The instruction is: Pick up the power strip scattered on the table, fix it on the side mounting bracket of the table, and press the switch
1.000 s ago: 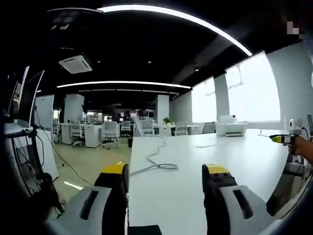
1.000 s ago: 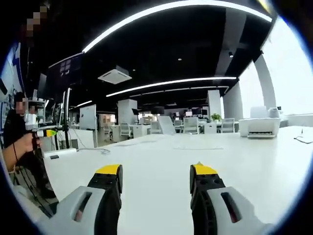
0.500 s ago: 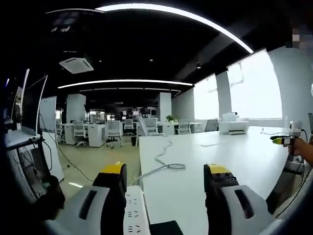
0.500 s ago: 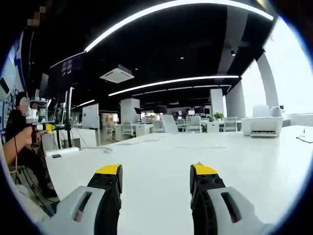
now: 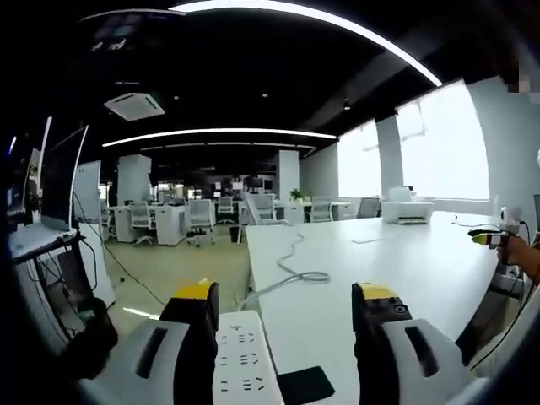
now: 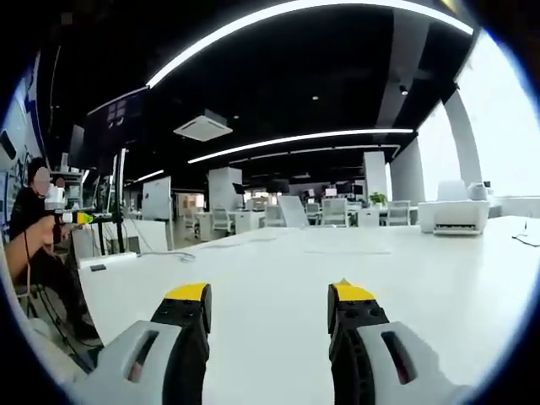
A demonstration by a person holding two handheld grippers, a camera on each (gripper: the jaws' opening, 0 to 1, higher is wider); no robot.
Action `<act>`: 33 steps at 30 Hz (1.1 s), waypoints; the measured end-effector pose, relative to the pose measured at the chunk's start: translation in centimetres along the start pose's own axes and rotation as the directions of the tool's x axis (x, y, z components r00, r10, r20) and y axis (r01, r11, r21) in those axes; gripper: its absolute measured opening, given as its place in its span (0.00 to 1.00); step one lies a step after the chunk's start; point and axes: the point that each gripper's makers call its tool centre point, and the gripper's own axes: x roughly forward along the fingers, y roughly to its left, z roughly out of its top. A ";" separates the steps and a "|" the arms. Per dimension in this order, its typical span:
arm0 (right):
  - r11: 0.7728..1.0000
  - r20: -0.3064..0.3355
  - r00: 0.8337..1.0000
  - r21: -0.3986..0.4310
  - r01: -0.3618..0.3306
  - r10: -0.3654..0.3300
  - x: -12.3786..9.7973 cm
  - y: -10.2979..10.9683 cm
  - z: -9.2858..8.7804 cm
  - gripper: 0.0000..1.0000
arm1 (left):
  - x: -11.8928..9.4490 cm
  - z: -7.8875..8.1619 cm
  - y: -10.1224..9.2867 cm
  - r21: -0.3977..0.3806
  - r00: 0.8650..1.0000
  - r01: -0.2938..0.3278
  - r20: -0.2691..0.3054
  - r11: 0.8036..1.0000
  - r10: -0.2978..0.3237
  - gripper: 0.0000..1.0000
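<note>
In the left gripper view a white power strip [image 5: 242, 364] lies at the near left corner of the white table [image 5: 396, 270], just inside the left jaw. Its grey cable [image 5: 283, 277] loops away across the tabletop. A small black flat object [image 5: 305, 385] lies beside the strip. My left gripper [image 5: 287, 305] hangs open over them, touching neither. In the right gripper view the strip [image 6: 116, 262] appears far off at the table's left corner, and my right gripper [image 6: 268, 304] is open above bare tabletop [image 6: 405, 270].
A white printer [image 5: 407, 210] [image 6: 450, 217] stands at the table's far end. A person [image 6: 35, 245] holds the other gripper at the left; a hand [image 5: 516, 253] shows at the right. Monitors on a stand [image 5: 46, 181] rise left of the table. Office desks and chairs [image 5: 198, 221] fill the background.
The left gripper's view has pulled back and tipped down, bringing the power strip and the black object into sight between its jaws. The right gripper's view has barely shifted.
</note>
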 end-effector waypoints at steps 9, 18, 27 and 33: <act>1.000 -0.005 1.000 -0.002 0.001 -0.001 -0.1 0.2 -0.1 0.52 | -0.7 -1.7 1.0 0.000 0.996 0.008 -0.088 1.000 -0.008 0.67; 1.000 -0.016 1.000 -0.014 0.001 -0.001 -0.2 0.3 -0.3 0.52 | -0.8 -2.5 1.7 0.006 0.988 0.005 -0.152 1.000 -0.004 0.66; 1.000 -0.009 1.000 -0.005 -0.004 0.004 0.0 0.7 -0.3 0.52 | -1.5 -4.2 2.7 0.013 0.968 0.004 -0.252 1.000 0.000 0.63; 1.000 -0.007 1.000 0.003 -0.002 0.002 0.0 0.8 -0.3 0.52 | -1.9 -5.7 3.4 0.028 0.950 0.008 -0.313 1.000 0.001 0.59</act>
